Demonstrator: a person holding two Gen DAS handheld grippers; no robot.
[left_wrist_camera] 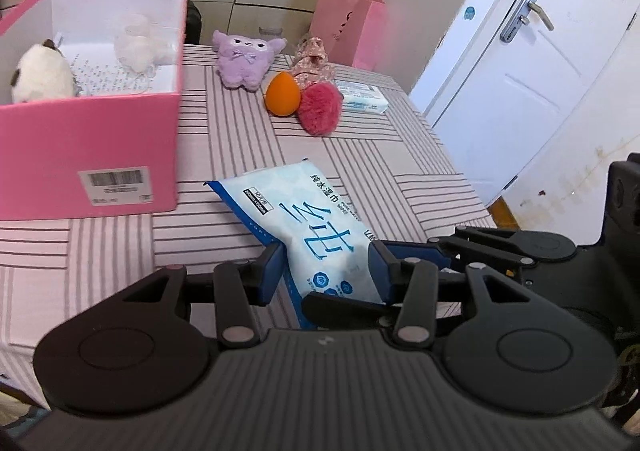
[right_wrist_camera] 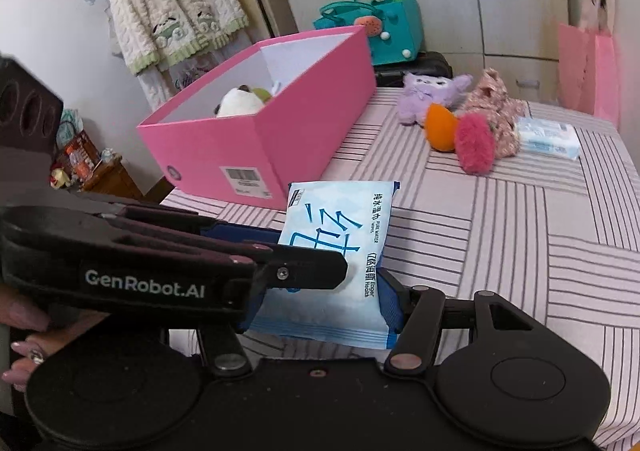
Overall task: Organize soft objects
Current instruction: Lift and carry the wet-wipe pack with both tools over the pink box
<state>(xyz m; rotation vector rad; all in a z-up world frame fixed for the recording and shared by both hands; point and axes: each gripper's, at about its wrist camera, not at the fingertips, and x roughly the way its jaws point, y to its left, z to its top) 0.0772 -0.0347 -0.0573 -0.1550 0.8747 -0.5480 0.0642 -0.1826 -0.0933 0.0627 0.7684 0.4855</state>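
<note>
Crowding the frame's upper middle, a purple plush [left_wrist_camera: 245, 60], orange sponge [left_wrist_camera: 282, 94] and red puff [left_wrist_camera: 320, 108] sit on the striped tablecloth [left_wrist_camera: 400, 155]; a pink box [left_wrist_camera: 92, 139] fills the upper left. Both the left gripper [left_wrist_camera: 326, 265] and right gripper [right_wrist_camera: 320, 299] clamp the wipes pack [left_wrist_camera: 316, 227], seemingly lifted, its long axis pointing at the box.

L gripper [left_wrist_camera: 326, 265] and R gripper [right_wrist_camera: 328, 291] both angled down, pads clamped on same wipes pack [left_wrist_camera: 316, 235]; R's enters L view from 3 o'clock. Hand [right_wrist_camera: 24, 335] at 8 o'clock.
</note>
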